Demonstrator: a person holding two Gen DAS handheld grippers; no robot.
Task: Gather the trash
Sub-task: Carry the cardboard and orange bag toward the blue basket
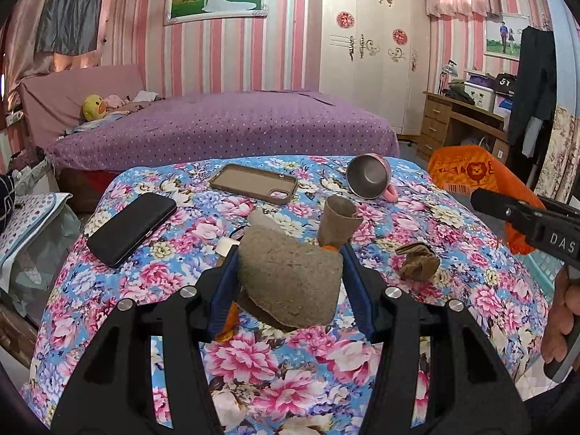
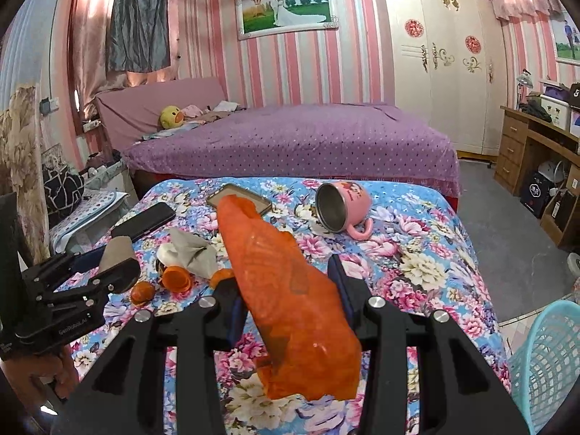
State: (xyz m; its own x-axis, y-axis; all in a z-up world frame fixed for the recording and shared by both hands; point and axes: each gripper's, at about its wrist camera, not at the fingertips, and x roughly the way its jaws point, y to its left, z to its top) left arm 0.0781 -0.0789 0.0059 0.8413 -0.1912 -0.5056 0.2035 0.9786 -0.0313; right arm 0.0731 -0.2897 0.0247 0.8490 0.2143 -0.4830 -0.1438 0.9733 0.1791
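Note:
My left gripper [image 1: 288, 253] is shut on a grey-brown piece of cardboard pulp [image 1: 290, 275] and holds it above the floral table cover [image 1: 275, 359]. My right gripper [image 2: 286, 272] is shut on an orange plastic bag [image 2: 290, 282]; the bag also shows in the left wrist view [image 1: 467, 174]. On the cover lie a brown paper cup [image 1: 339, 219], a crumpled brown scrap [image 1: 417, 261], orange peels [image 2: 174, 279] and a grey crumpled wrapper [image 2: 192, 250]. The left gripper shows at the left of the right wrist view [image 2: 119, 264].
A pink metal mug [image 1: 369, 177] lies on its side. A brown phone case [image 1: 253, 183] and a black phone [image 1: 132, 228] lie on the cover. A teal mesh basket [image 2: 547, 362] stands at the right below the table. A purple bed [image 1: 224, 127] is behind.

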